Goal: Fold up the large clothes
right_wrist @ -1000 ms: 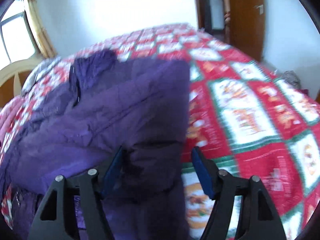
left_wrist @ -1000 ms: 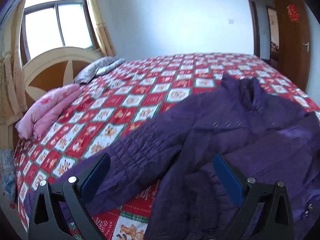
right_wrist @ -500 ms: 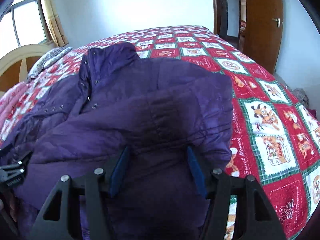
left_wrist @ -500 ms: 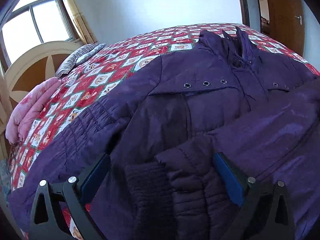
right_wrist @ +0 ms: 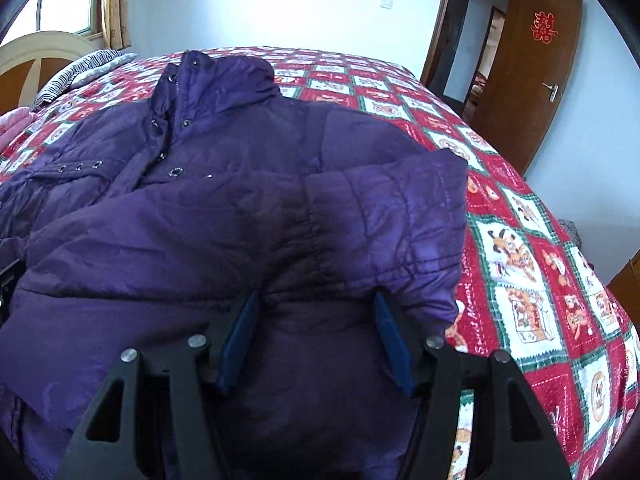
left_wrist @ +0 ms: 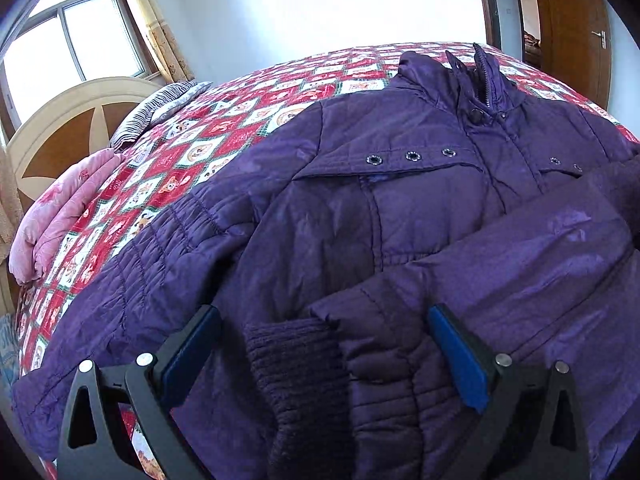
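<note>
A large purple padded jacket (left_wrist: 400, 208) lies front-up on the bed, collar toward the far side. One sleeve (left_wrist: 520, 272) is folded across the chest, its ribbed knit cuff (left_wrist: 296, 360) lying between the blue pads of my left gripper (left_wrist: 324, 352), which is open and around the cuff end without pinching it. In the right wrist view the jacket (right_wrist: 240, 208) fills the lower left. My right gripper (right_wrist: 316, 336) is open, its jaws standing on either side of the jacket's folded shoulder fabric, not closed on it.
The bed has a red, white and green patchwork quilt (right_wrist: 520, 256). A folded pink blanket (left_wrist: 60, 216) and a striped pillow (left_wrist: 160, 108) lie by the headboard (left_wrist: 60, 136) at left. A wooden door (right_wrist: 532, 80) stands open at right.
Both grippers have moved in closer over the jacket. The folded sleeve and its cuff now lie between the left jaws. The right jaws stand wider around the shoulder fabric than a second ago.
</note>
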